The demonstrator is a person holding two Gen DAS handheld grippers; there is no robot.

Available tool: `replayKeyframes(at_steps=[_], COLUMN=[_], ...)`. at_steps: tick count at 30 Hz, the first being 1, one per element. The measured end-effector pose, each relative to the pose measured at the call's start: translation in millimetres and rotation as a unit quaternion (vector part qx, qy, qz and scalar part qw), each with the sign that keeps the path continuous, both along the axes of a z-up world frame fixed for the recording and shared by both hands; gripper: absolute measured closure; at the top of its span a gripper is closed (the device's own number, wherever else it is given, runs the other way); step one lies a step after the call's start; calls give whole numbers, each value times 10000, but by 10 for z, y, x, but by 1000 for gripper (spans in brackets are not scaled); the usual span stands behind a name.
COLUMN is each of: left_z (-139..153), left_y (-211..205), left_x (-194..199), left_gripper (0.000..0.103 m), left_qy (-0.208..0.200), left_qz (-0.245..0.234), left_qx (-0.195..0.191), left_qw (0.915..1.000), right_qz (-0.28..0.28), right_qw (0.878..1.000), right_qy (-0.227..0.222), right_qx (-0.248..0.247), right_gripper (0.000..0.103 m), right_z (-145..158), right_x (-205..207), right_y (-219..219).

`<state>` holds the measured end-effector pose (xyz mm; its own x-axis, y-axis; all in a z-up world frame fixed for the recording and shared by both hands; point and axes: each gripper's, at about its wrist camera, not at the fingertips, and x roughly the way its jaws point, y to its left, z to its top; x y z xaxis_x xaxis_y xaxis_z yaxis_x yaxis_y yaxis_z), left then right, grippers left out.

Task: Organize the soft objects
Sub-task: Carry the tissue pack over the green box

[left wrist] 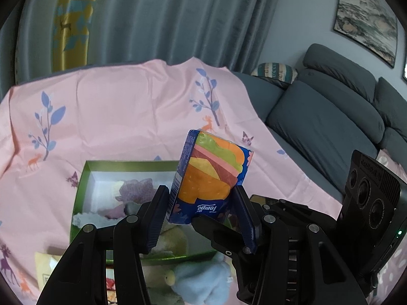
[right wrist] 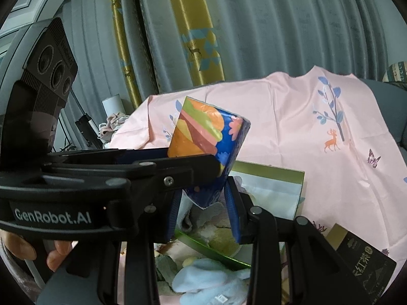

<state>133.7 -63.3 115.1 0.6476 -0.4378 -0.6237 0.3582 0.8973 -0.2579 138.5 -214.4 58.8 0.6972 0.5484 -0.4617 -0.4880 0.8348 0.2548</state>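
A blue Tempo tissue pack (left wrist: 211, 175) with a burger print is held up above the green box (left wrist: 78, 193). My left gripper (left wrist: 201, 218) is shut on its lower end. In the right wrist view the same pack (right wrist: 206, 137) sits with its lower corner between my right gripper's blue fingers (right wrist: 234, 216). The right gripper (right wrist: 204, 211) stands around that corner, and I cannot tell whether it presses on it. The left gripper crosses that view sideways. The green box (right wrist: 300, 185) holds several soft cloth pieces. A light blue plush (left wrist: 203, 282) lies in front of the box and also shows in the right wrist view (right wrist: 211, 284).
A pink printed cloth (left wrist: 122, 111) covers the surface. A grey sofa (left wrist: 325, 119) stands to the right, grey and yellow curtains behind. A dark tea package (right wrist: 361, 261) lies right of the box. A pale yellow packet (left wrist: 45, 267) lies at front left.
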Motion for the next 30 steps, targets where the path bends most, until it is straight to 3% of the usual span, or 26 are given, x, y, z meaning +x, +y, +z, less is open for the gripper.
replayKeyframes(at_steps=[16, 30], left_z=[-510, -789], left_y=[264, 353], left_x=[553, 718], left_gripper=[51, 51], left_qy=[803, 1149], left_qz=[213, 340], left_qx=[-390, -377], left_qw=[9958, 9921], right_qz=[40, 71], right_qw=[9970, 9916], right_qy=[744, 1264], right_qx=[-210, -271], right_gripper=[70, 70], right_z=[-345, -586], right_x=[505, 685], right_y=[257, 362])
